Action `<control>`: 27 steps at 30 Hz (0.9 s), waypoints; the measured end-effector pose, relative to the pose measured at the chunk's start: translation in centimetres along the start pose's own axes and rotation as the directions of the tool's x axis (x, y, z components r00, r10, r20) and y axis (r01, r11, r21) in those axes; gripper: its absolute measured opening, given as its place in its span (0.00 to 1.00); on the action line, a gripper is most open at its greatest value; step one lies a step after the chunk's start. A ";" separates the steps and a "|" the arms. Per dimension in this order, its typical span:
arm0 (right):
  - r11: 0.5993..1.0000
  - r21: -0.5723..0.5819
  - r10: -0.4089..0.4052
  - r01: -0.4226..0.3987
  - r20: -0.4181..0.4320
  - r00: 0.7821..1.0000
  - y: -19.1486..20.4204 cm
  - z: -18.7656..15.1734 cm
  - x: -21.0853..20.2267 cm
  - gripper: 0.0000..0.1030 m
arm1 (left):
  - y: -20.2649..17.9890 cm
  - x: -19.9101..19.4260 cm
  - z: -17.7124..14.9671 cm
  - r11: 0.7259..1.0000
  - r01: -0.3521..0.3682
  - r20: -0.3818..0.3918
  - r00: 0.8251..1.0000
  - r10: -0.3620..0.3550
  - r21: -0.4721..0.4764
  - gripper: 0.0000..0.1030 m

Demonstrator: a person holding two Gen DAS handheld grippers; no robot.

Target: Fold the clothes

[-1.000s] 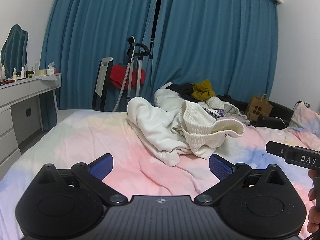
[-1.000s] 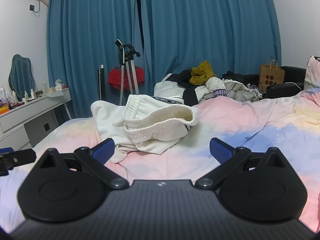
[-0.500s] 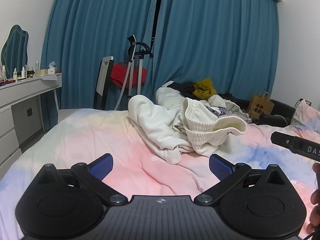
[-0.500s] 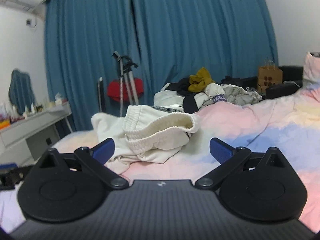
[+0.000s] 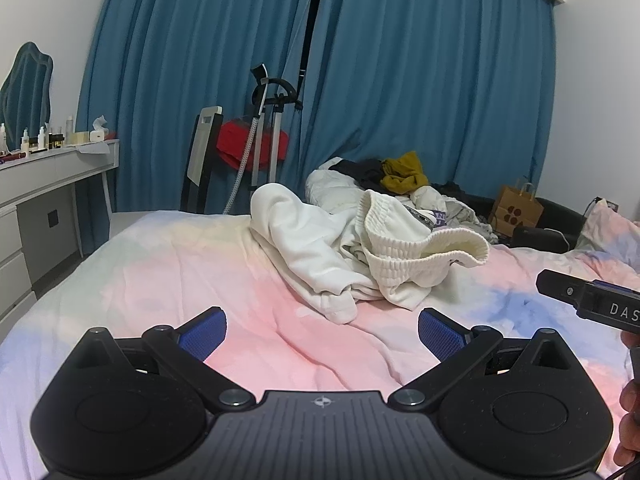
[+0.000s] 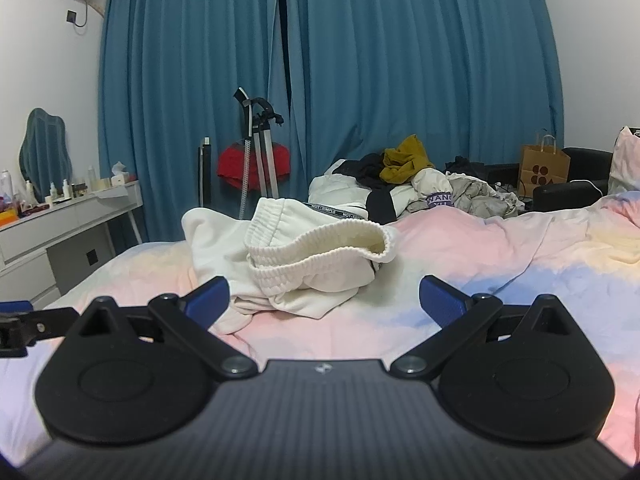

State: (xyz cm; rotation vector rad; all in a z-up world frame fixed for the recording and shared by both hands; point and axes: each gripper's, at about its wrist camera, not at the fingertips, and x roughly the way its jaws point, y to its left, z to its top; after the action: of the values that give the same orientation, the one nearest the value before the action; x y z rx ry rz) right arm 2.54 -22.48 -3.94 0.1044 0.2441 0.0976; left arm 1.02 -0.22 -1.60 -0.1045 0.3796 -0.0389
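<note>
The left tool (image 5: 322, 334) hangs low over the bed with its blue pads spread wide and nothing between them; the right tool (image 6: 324, 298) is the same, wide and empty, a little nearer the garment. The cream sweatpants (image 6: 304, 260) lie crumpled just ahead of both, the ribbed waistband (image 5: 420, 256) curled open toward the right side and a leg bunched toward the left.

The likely trouble is a bad pinch: the cloth is piled in several layers, so a tool closing on the heap could take two layers at once, or snag the bedsheet (image 5: 248, 312) under it, and the garment would lift as a knot instead of opening flat. Gripping the thick waistband off-centre could also let it slip out.

The bed is soft and wrinkled, pastel pink, blue and yellow. Behind the sweatpants sits a pile of other clothes (image 6: 404, 184), well apart. Blue curtains (image 6: 400, 80) fill the far wall, a white dressing table (image 5: 52, 168) stands left, a paper bag (image 6: 544, 170) right.
</note>
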 end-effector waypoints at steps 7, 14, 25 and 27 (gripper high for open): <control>0.999 0.038 -0.001 0.001 -0.010 1.000 -0.3 -0.2 0.1 1.00 | 0.1 0.2 -0.2 1.000 -0.014 -0.005 1.000 0.014 -0.006 0.99; 0.998 0.051 0.023 -0.021 -0.026 0.999 -0.8 -0.3 0.7 1.00 | 0.4 0.3 -0.2 0.999 -0.042 -0.003 0.999 0.042 -0.019 0.99; 0.988 0.130 -0.066 0.082 -0.127 0.990 -5.4 3.5 13.1 0.79 | 2.2 3.9 -0.2 0.993 -0.015 -0.039 0.999 0.011 -0.118 0.99; 0.985 0.122 -0.098 0.120 -0.170 0.981 -6.2 3.4 16.3 0.71 | 2.6 5.0 -0.4 0.992 0.001 -0.046 0.999 -0.007 -0.130 0.99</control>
State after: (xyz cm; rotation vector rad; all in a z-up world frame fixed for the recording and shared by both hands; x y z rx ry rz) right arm 19.61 -27.16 -5.21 0.2141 0.4196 -0.0198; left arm 5.55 2.08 -4.05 -0.2334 0.4282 -0.0203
